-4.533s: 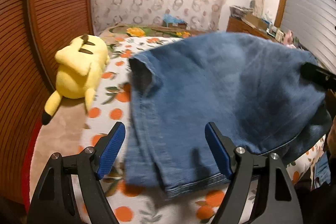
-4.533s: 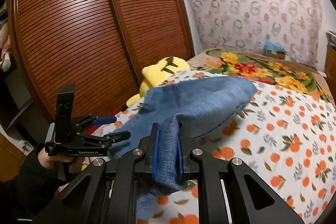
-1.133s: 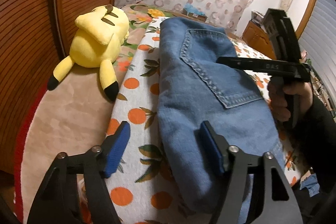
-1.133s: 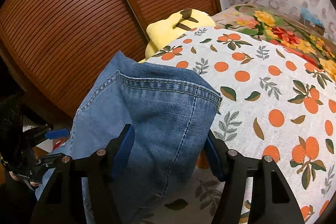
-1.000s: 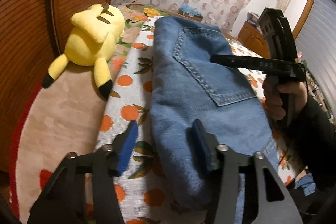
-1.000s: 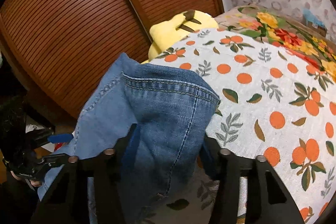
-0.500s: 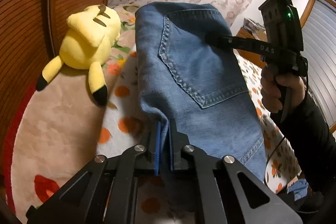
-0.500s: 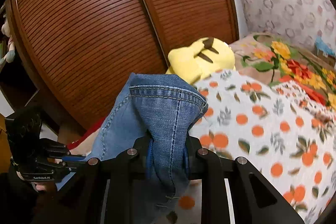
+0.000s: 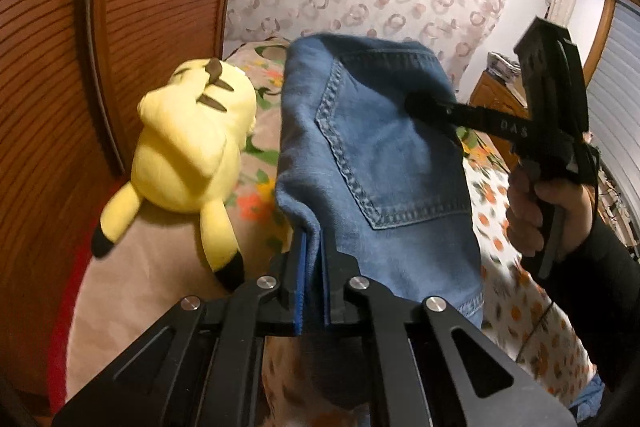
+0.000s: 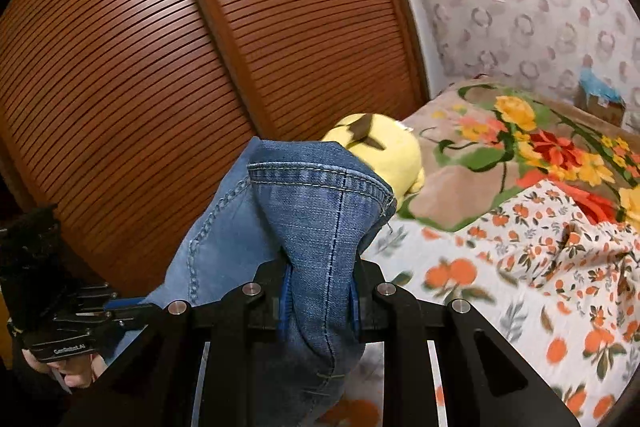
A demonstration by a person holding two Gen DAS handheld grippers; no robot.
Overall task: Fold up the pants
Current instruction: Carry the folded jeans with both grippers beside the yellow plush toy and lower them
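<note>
Against the wooden slatted doors (image 10: 168,67) at the left, a yellow plush toy (image 9: 188,163) lies near the bed's left edge, on the brown part of the bedding, out of the way of the folding; just beside it the jeans (image 9: 372,163) hang lifted off the bed (image 10: 520,267), a folded bundle with a back pocket (image 9: 384,155) facing the left wrist camera. The left gripper (image 9: 312,267) is clamped nearly closed on the near fold of denim, holding one end of the bundle up; the right gripper (image 10: 320,283) pinches a thicker bunch near the stitched hem (image 10: 320,179), its jaws narrowed onto the cloth; a hand (image 9: 548,211) carries it at the right. Held at both ends, the bundle probably stays taut and flat for carrying toward the orange-print sheet (image 10: 540,287).
</note>
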